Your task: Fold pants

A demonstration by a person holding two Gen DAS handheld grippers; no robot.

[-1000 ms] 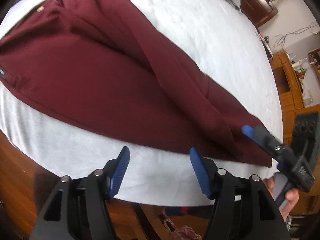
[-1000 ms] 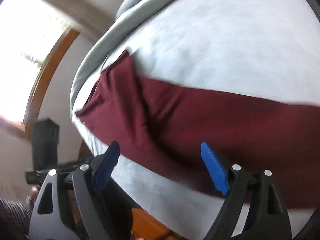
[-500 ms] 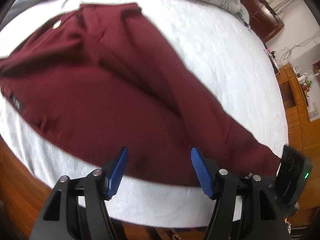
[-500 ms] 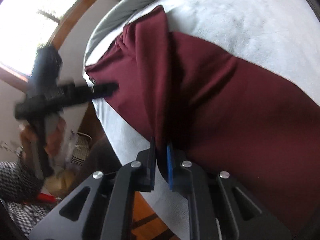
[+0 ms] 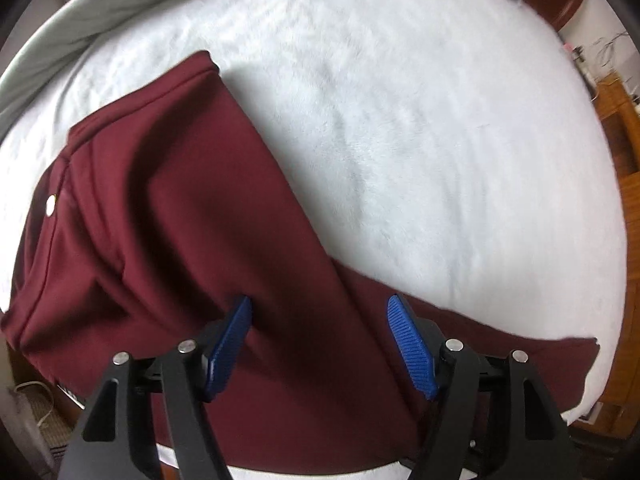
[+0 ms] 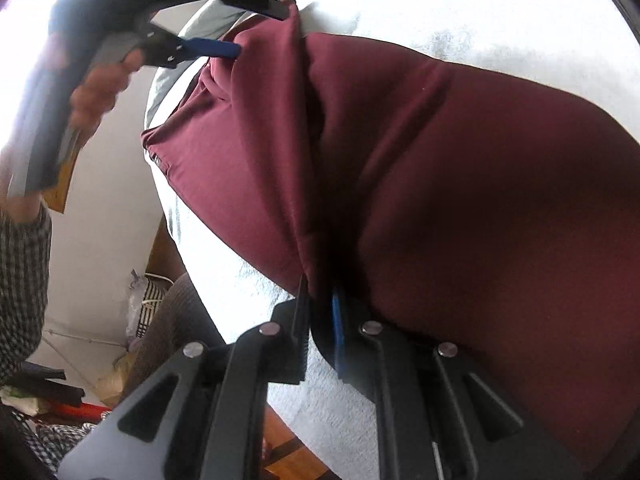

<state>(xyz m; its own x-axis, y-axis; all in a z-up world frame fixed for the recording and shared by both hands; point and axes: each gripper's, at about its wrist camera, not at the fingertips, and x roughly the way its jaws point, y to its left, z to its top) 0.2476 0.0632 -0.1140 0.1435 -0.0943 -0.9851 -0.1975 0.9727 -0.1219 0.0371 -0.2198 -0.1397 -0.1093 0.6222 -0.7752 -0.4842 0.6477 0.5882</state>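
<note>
Since a second ago the right hand-held gripper [image 6: 320,312] has clamped shut on a pinched fold of the pants [image 5: 168,248]; earlier its jaws stood wide apart above the cloth. Left hand-held gripper [image 5: 320,340] has shifted from the bed's [image 5: 400,128] near edge to over the maroon fabric; its jaws have just been opening further, pads not pressing the cloth beneath them.

Pants lie flat on the white bed. Long axis in the left wrist view: waistband at upper left, legs running to lower right. A pale button [image 5: 51,205] shows near the waistband.

Leg ends are cut off behind the left gripper's frame. In the right wrist view the left gripper and the hand [image 6: 96,92] holding it are blurred and backlit.
</note>
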